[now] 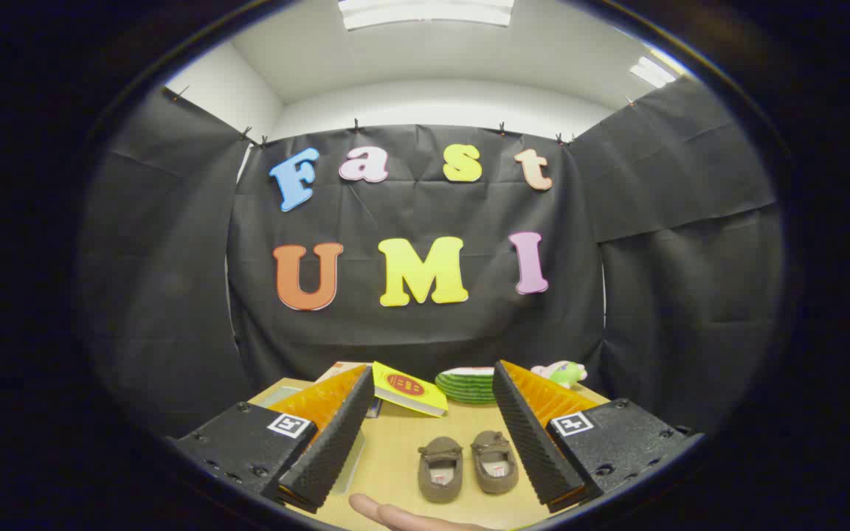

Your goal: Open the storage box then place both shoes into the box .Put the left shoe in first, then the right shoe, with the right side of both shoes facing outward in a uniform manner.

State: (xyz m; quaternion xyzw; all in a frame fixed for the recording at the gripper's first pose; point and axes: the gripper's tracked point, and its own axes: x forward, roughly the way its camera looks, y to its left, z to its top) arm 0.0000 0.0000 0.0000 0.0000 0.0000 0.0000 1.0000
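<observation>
Hand-held gripper [432, 402] spread wide, holding nothing, raised over counter [395, 450]. Pair of brown shoes [468, 464] side by side between the fingers, near the front edge. Probably opening step; storage box not clearly identifiable, needs locating first.

Table [395, 457] bears shoes [467, 464], book [409, 389], plates [467, 386].
</observation>
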